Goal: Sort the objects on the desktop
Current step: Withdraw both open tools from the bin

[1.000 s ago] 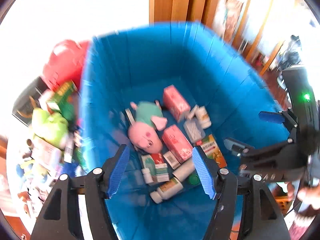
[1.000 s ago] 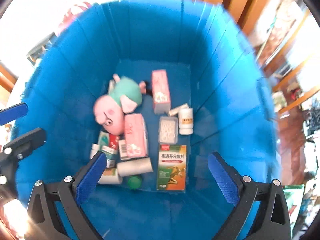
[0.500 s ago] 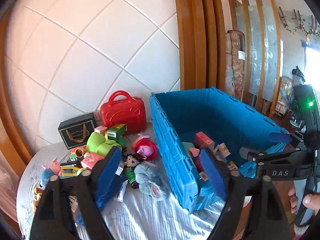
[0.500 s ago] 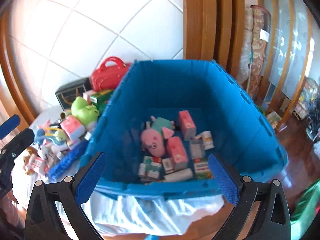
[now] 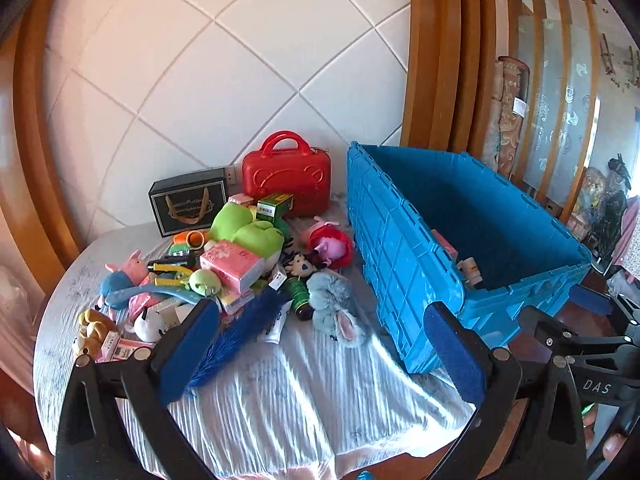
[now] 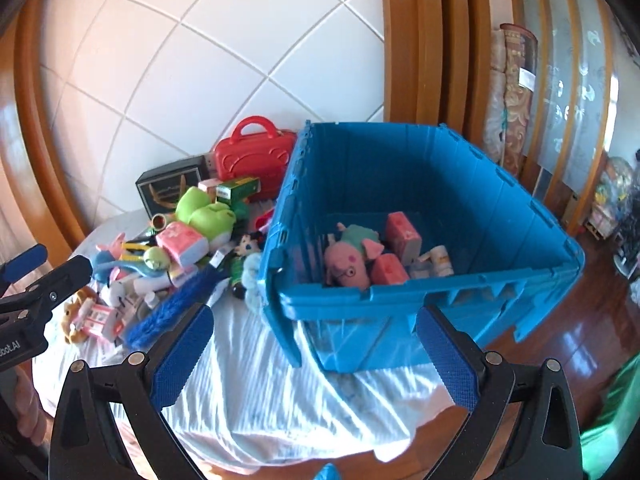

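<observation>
Both grippers hang back from the surface [image 5: 304, 392], short of everything on it, which reads as a pause to choose the next piece. The left gripper [image 5: 320, 356] has its fingers spread wide with nothing between them, aimed at the pile of toys and boxes [image 5: 224, 268] heaped left of the blue crate [image 5: 404, 264]. The right gripper [image 6: 316, 360] is likewise spread and empty, facing the crate, where a pink pig plush [image 6: 352, 260] and pink cartons [image 6: 402, 236] already lie. Judging by that split, loose items go from pile to crate, and much is left.
</observation>
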### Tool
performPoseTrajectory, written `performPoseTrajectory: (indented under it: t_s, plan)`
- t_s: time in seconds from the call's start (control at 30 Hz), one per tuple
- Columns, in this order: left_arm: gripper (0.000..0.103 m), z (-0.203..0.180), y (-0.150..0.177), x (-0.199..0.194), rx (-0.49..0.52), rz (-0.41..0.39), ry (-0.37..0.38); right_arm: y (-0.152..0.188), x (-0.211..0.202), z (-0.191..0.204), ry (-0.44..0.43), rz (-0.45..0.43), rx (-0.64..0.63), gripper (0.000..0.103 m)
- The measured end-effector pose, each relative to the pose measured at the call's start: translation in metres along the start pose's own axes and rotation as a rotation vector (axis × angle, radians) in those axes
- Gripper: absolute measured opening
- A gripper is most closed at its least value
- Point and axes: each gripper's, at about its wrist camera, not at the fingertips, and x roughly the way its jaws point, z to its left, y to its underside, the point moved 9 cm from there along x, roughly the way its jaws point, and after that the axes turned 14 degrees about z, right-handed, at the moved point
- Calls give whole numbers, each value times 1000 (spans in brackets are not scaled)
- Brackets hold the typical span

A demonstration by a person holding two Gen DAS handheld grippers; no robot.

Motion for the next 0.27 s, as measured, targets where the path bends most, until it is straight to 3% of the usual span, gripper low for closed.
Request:
performPoseTrajectory:
  t_s: [0.27]
  plan:
    - [103,7,12,3,-7,8,-3,7,-2,1,34,-16,11,103]
